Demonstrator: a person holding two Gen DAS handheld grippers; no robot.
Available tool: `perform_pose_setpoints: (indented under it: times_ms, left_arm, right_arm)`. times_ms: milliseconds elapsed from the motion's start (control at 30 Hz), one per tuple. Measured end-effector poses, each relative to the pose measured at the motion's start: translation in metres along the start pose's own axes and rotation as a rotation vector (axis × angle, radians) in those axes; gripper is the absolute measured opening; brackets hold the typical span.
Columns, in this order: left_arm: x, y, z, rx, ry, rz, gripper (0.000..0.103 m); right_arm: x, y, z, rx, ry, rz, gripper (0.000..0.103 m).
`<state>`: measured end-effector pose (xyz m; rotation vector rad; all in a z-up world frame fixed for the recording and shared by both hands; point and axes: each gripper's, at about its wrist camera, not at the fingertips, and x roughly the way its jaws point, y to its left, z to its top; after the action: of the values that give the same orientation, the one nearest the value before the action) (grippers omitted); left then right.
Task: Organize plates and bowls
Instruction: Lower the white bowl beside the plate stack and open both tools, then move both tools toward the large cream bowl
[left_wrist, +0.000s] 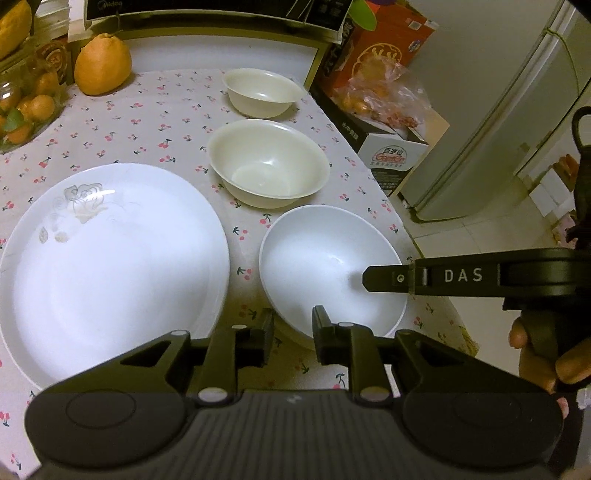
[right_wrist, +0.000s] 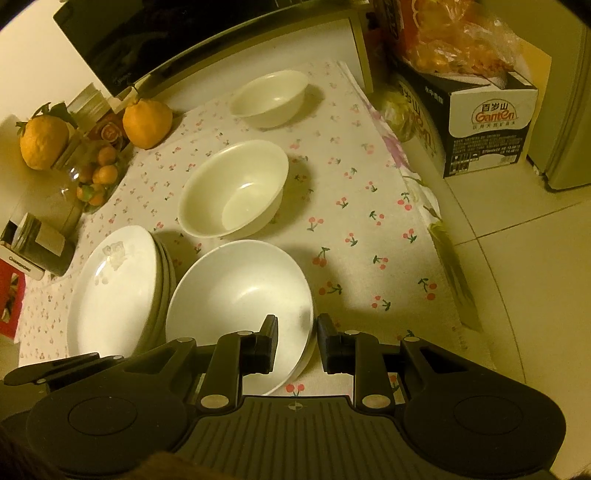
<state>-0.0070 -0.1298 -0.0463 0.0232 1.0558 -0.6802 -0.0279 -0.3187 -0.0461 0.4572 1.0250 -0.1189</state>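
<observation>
Nearest me on the cherry-print cloth sits a white bowl (left_wrist: 321, 258) (right_wrist: 236, 291). My right gripper (right_wrist: 297, 345) is shut on its right rim, one finger inside and one outside; in the left wrist view it (left_wrist: 369, 278) reaches in from the right. My left gripper (left_wrist: 293, 339) stands at the bowl's near-left rim with a narrow gap between its fingers, and no pad visibly presses anything. A stack of white plates (left_wrist: 110, 258) (right_wrist: 114, 295) with a grey rose print lies to the left. Behind stand a cream bowl (left_wrist: 269, 162) (right_wrist: 236, 188) and a smaller bowl (left_wrist: 262, 90) (right_wrist: 271, 98).
A large orange fruit (left_wrist: 102, 64) and a glass jar of small oranges (left_wrist: 22, 107) sit at the back left. The table's right edge drops to a tiled floor, where a printed carton (left_wrist: 388, 155) and a fridge (left_wrist: 498, 110) stand. A hand (left_wrist: 535, 354) holds the right gripper.
</observation>
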Motion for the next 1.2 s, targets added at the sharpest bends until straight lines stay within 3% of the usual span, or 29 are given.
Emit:
perform_pose_setpoints:
  times_ms: [367, 600, 767, 900, 1000, 1100, 1200]
  left_arm:
    - [-0.001, 0.002, 0.002, -0.011, -0.007, -0.004, 0.02]
    - [-0.008, 0.005, 0.002, -0.021, -0.02, -0.01, 0.031]
    - [-0.019, 0.003, 0.001, 0.005, -0.054, -0.004, 0.049]
    - [-0.029, -0.002, 0.006, 0.045, -0.096, 0.011, 0.072]
    - [-0.037, -0.004, 0.012, 0.074, -0.134, 0.008, 0.081]
    - [-0.04, -0.004, 0.021, 0.103, -0.155, 0.024, 0.101]
    - [-0.038, -0.003, 0.033, 0.136, -0.164, 0.06, 0.103]
  right_arm:
    - [0.007, 0.002, 0.004, -0.021, -0.014, 0.01, 0.024]
    - [0.003, -0.003, 0.008, 0.009, -0.026, 0.017, 0.025]
    - [-0.005, -0.01, 0.012, 0.038, -0.063, 0.043, 0.055]
    - [-0.009, -0.013, 0.019, 0.059, -0.08, 0.065, 0.065]
    - [-0.009, -0.015, 0.025, 0.076, -0.087, 0.09, 0.075]
    - [-0.008, -0.016, 0.031, 0.09, -0.093, 0.107, 0.084]
    - [-0.008, -0.018, 0.038, 0.113, -0.111, 0.112, 0.092]
